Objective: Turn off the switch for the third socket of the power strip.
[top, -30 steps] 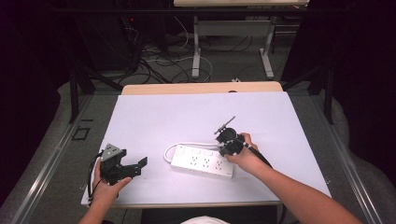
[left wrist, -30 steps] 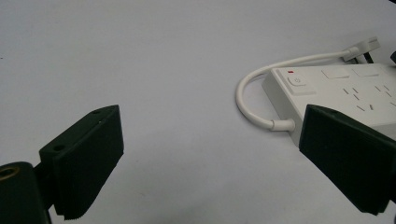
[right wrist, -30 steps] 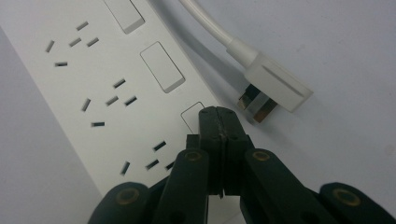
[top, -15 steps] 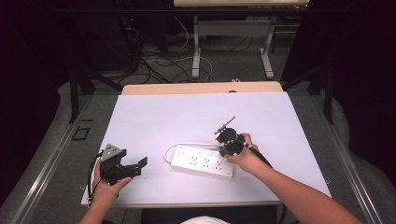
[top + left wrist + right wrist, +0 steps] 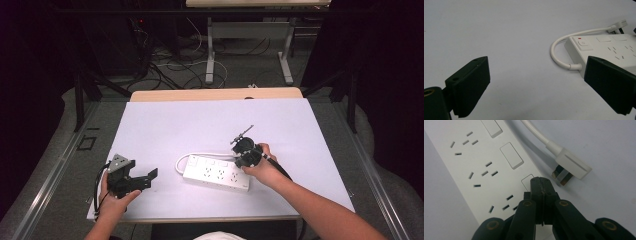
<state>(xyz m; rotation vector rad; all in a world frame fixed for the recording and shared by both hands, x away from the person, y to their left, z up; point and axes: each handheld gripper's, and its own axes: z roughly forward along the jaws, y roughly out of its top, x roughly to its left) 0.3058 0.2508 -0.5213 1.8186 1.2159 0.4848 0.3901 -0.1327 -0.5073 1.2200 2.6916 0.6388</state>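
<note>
A dark room with cables on the floor lies behind the white table (image 5: 165,125) you are working at. Your right gripper (image 5: 243,150) has its jaws pressed fully together with nothing between them, and in the right gripper view the closed tip (image 5: 541,185) sits on the last rocker switch (image 5: 527,180) of the white power strip (image 5: 216,173), at its right end. Just to the right of that tip lies the strip's own plug (image 5: 571,166), flat on the table, prongs showing, with its cord running off toward the far side.

Against the two earlier high views almost nothing has changed: your right hand has held the same place at the strip's right end, and the strip has not shifted. I take that to mean you are in the middle of pressing the switch, not travelling to it; whether it has tipped over I cannot tell.

Your left gripper (image 5: 131,180) rests near the table's near left corner, jaws spread wide and empty, well apart from the strip. Its own view looks across bare table to the strip's left end, where the cord (image 5: 559,53) loops out beside the power button (image 5: 584,43)
</note>
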